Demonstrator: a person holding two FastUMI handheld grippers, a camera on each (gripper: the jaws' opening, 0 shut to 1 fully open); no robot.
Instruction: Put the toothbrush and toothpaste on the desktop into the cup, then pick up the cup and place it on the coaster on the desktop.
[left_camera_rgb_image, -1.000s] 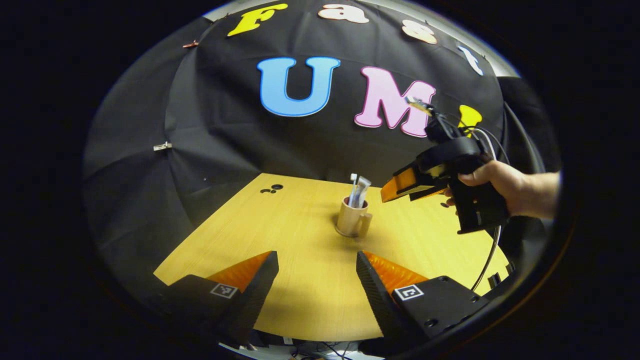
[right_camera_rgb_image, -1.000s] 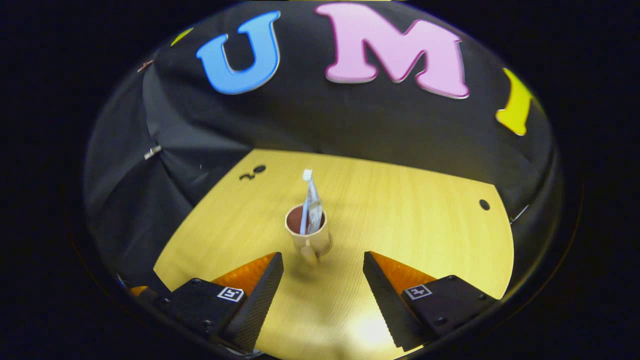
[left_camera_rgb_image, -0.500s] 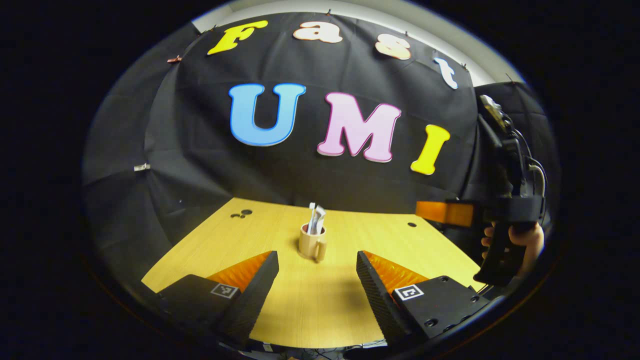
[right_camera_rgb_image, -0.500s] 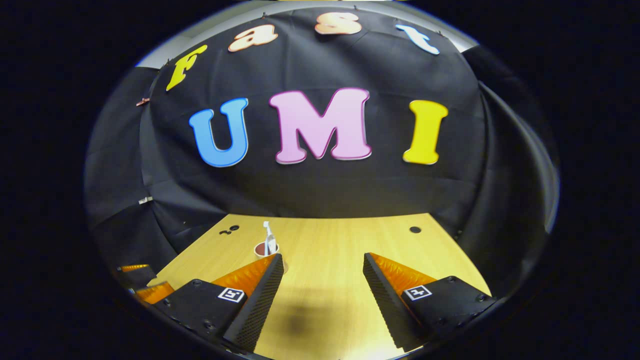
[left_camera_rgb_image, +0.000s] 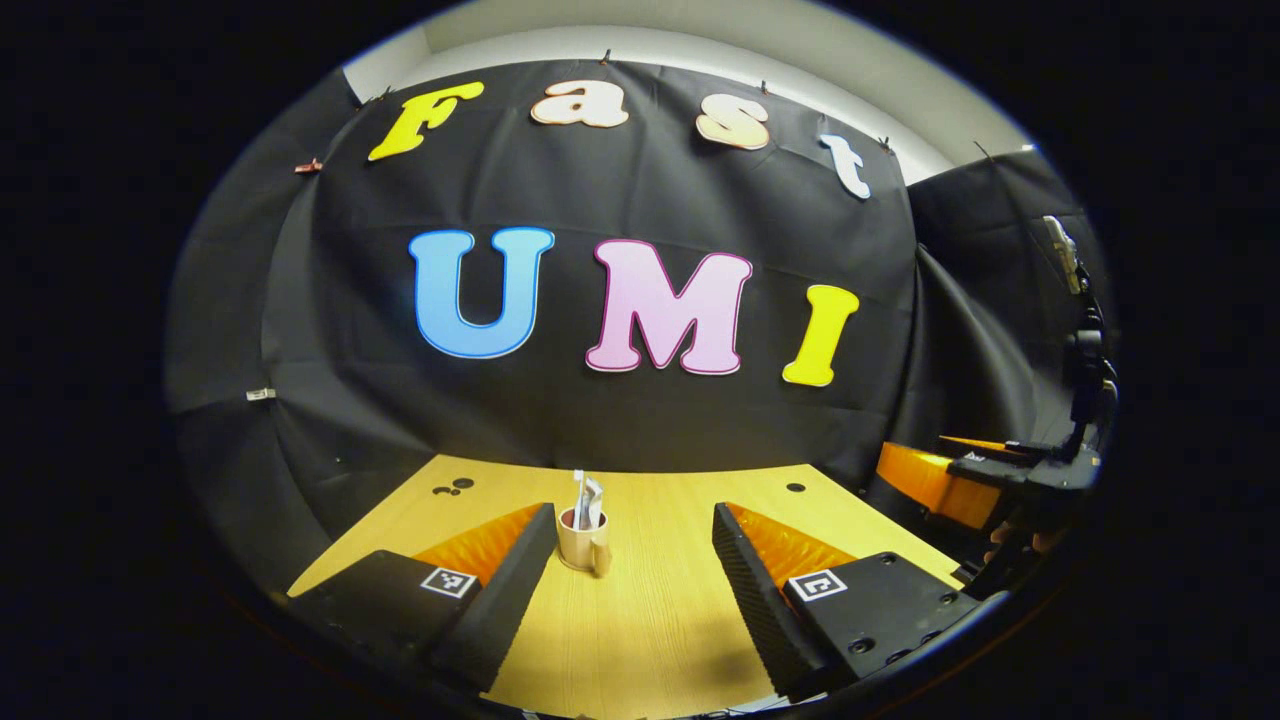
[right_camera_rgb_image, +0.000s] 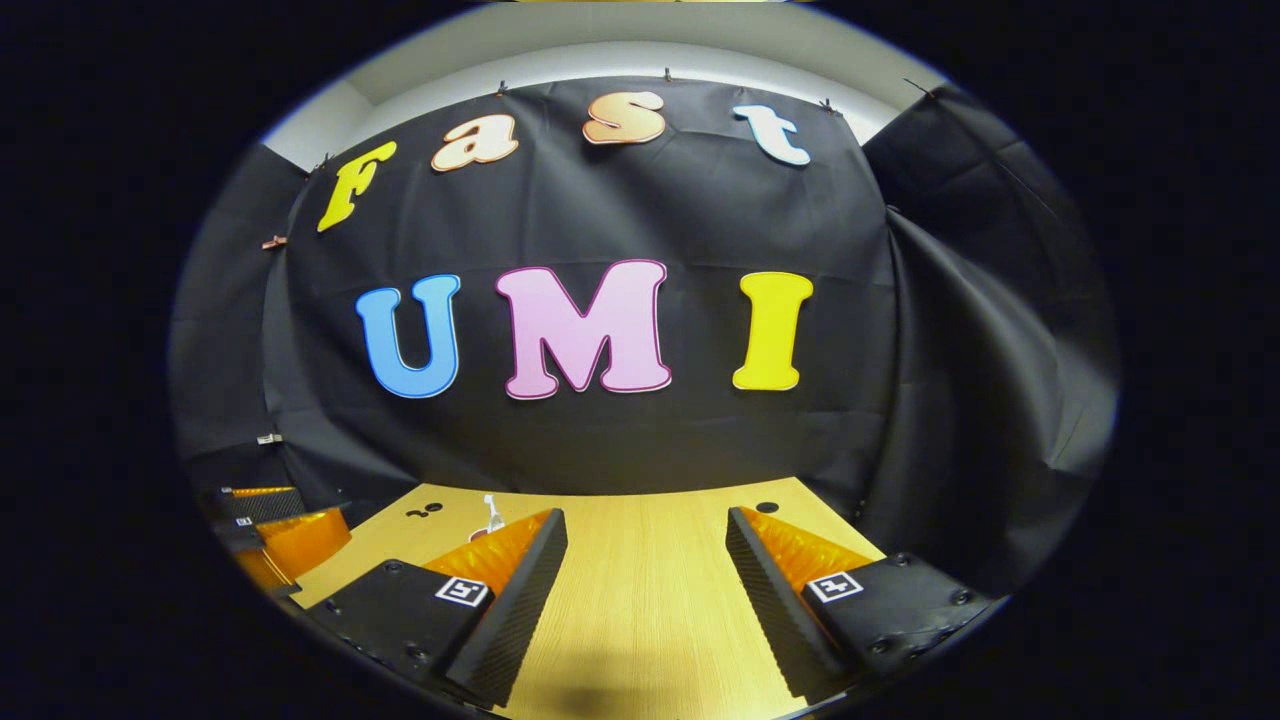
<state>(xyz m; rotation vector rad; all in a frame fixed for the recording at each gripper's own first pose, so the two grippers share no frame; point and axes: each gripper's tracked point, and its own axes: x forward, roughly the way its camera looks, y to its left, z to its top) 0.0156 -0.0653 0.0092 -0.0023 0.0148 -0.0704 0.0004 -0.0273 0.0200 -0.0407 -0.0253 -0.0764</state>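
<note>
The desktop (left_camera_rgb_image: 650, 620) in the lower middle looks like smooth pale wood with fine grain. My fingers (left_camera_rgb_image: 745, 570) have a ribbed, matt inner face. The cup (left_camera_rgb_image: 580, 540) looks smooth and glazed.

Left claw (left_camera_rgb_image: 632, 560) gapes wide, gripping nothing. Right claw (right_camera_rgb_image: 645, 565) is likewise spread and empty, seen at three o'clock in the left gripper view.

You have drawn both tools back from the cup (left_camera_rgb_image: 583, 541); the right tool (right_camera_rgb_image: 646, 580) now sits well right of it, level.
</note>
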